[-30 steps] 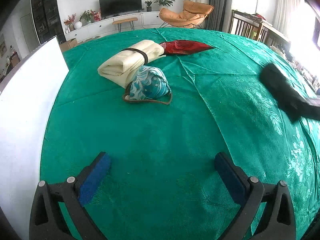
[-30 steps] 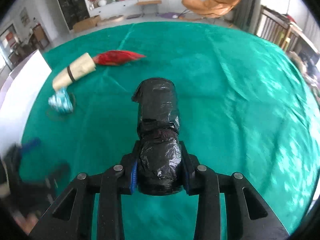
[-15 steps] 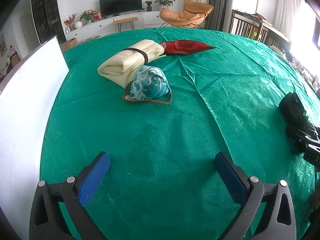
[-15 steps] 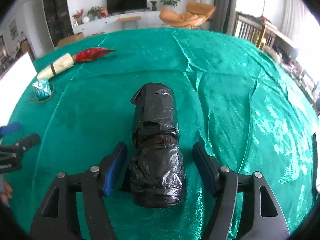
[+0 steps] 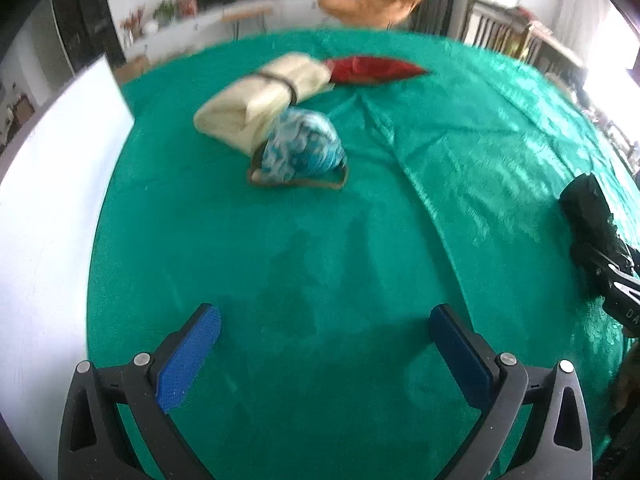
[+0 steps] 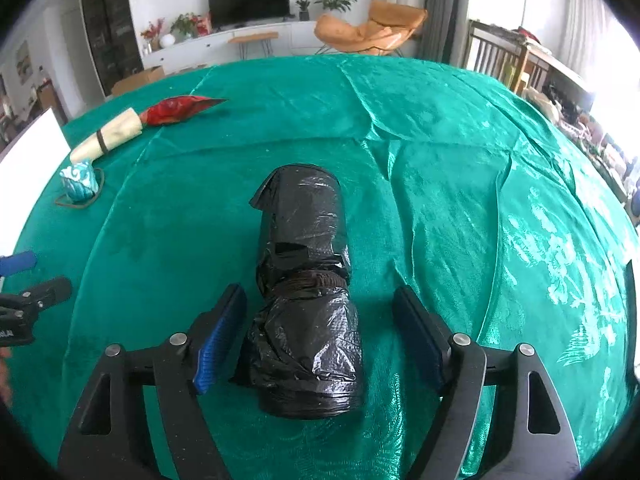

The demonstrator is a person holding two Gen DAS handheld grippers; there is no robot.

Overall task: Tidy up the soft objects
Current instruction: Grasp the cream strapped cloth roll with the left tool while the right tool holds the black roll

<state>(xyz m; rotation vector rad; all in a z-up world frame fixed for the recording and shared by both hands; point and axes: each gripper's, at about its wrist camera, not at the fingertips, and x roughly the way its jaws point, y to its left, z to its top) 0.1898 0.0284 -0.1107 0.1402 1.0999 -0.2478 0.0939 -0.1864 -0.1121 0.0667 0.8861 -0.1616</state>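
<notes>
Across the green tabletop (image 6: 440, 152), a black plastic roll (image 6: 306, 292) lies between the spread right tongs (image 6: 320, 332), untouched. Far left sit a cream bundle (image 5: 260, 96), a blue pouch (image 5: 302, 148) against it, and a red packet (image 5: 372, 70). Left tongs (image 5: 326, 344) gape, empty.

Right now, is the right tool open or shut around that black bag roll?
Open. The right tool straddles the black bag roll, with green cloth showing between each pad and the roll.

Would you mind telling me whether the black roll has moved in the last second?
Yes. The black roll, previously clamped above the green cloth, now lies on it between the right tool's open jaws.
</notes>
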